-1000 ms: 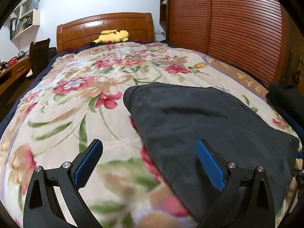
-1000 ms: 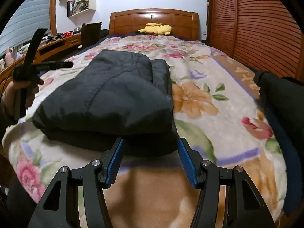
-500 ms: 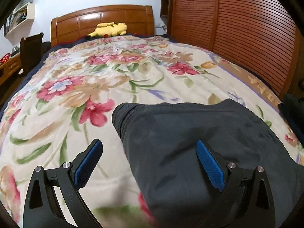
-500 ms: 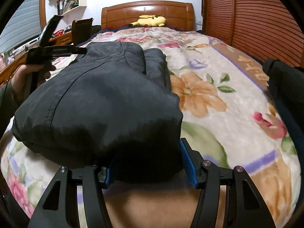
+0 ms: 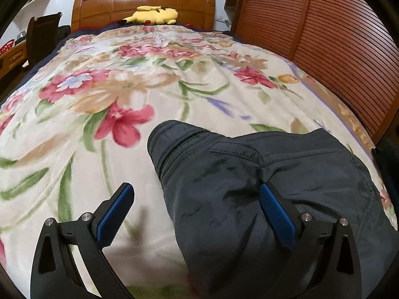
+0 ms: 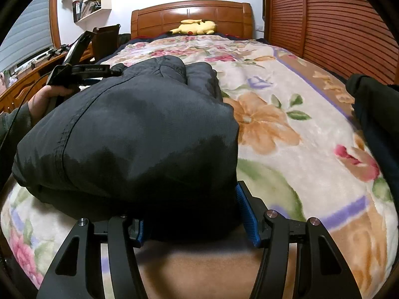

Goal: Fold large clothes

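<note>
Folded dark garment [image 6: 139, 134] on floral blanket [image 5: 74, 124] (right gripper [image 6: 197, 214] perhaps clamping it)

Dark grey-black padded garment [image 5: 261, 189], folded into a thick bundle, lying flat on floral blanket [image 5: 124, 94] near the bed's foot end. Stitched seams and a pocket flap visible on top; rolled, ribbed edge faces the headboard.

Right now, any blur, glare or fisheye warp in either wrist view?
Left wrist: floral blanket is smeared by motion at near left, dark jacket stays sharp, headboard shows a glare patch. Right wrist: mostly sharp, jacket fills the near field and shades its underside. Both: strong barrel warp, black corner vignette.
</note>
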The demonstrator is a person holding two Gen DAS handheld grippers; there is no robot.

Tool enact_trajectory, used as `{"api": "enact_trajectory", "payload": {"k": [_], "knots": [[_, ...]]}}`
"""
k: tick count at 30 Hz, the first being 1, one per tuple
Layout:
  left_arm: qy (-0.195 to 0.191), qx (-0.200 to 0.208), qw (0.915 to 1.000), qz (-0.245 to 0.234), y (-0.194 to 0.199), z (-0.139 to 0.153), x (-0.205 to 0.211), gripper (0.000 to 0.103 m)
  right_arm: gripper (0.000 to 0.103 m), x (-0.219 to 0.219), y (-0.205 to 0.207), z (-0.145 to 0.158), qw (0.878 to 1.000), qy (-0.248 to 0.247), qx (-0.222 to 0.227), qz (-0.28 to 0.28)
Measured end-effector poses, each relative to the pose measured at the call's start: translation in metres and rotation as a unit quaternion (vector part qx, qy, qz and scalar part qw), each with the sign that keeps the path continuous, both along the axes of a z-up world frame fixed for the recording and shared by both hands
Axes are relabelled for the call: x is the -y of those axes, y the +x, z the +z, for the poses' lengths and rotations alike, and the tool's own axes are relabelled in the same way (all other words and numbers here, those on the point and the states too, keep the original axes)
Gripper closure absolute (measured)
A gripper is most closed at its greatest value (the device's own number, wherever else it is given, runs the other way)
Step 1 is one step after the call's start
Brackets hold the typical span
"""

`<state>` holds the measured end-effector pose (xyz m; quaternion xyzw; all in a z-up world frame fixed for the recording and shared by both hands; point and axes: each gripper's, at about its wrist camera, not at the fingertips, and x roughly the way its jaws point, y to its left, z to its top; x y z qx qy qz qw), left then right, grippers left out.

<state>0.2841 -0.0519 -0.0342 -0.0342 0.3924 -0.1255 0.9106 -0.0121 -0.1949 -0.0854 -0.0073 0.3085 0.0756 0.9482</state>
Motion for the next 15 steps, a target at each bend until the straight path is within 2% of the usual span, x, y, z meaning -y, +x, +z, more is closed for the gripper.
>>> {"api": "enact_trajectory", "payload": {"k": [3, 4, 7, 9, 11, 14, 15], "knots": [[0.003, 0.0, 0.9999, -0.01, 0.001, -0.001, 0.001, 0.004, 0.042, 0.0, 0.0, 0.0, 1.0, 0.001, 0.0, 0.0], [-0.004, -0.005, 0.9998, -0.016, 0.001, -0.002, 0.001, 0.009, 0.042, 0.0, 0.0, 0.0, 1.0, 0.001, -0.001, -0.001], [-0.042, -0.024, 0.9982, -0.036, 0.002, -0.001, -0.002, 0.031, 0.042, -0.001, 0.002, 0.001, 1.0, 0.003, -0.005, 0.001], [-0.036, -0.016, 0.9982, -0.045, -0.003, 0.003, 0.002, 0.044, 0.042, 0.001, 0.004, 0.001, 1.0, 0.009, -0.009, 0.005], [-0.018, -0.01, 0.9983, -0.054, -0.008, 0.007, 0.008, 0.066, 0.044, 0.003, 0.006, 0.001, 1.0, 0.016, -0.011, 0.009], [0.013, -0.001, 0.9991, -0.042, -0.016, 0.018, 0.015, 0.081, 0.056, 0.004, 0.007, 0.0, 0.999, 0.024, -0.012, 0.021], [0.025, 0.005, 0.9989, -0.038, -0.021, 0.024, 0.016, 0.082, 0.066, 0.004, 0.007, 0.0, 0.999, 0.025, -0.011, 0.026]]}}
